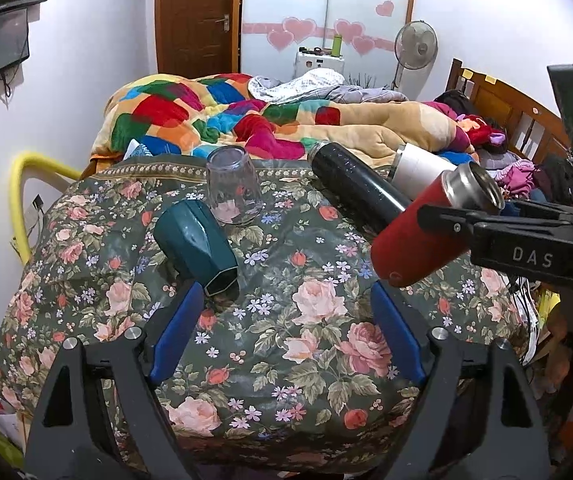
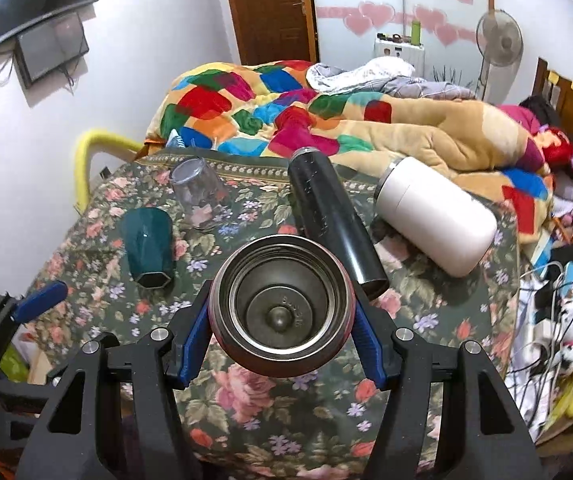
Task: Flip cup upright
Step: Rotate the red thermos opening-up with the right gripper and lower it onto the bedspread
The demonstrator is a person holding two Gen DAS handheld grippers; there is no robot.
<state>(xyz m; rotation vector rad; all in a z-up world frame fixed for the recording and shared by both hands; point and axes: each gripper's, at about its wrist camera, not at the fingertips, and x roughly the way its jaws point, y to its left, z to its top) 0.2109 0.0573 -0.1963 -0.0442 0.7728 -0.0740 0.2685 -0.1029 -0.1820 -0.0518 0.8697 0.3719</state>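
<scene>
The right gripper [image 2: 282,328] has its jaws clenched on the red cup [image 1: 426,232], lifted and tilted above the floral table [image 1: 286,320] beside the black flask [image 1: 354,196], not yet upright; the left gripper [image 1: 286,332] is released and empty.

Flasks: three — red [image 2: 282,304], black [image 2: 332,216], white [image 2: 436,216]. Cups: two — teal [image 2: 148,246], clear [image 2: 200,190].

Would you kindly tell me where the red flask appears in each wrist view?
Left wrist: red flask at right, tilted, clamped by the right gripper.
Right wrist: bottom centre, open mouth facing the camera.
Shared landmark: black flask lying just beyond it.
</scene>
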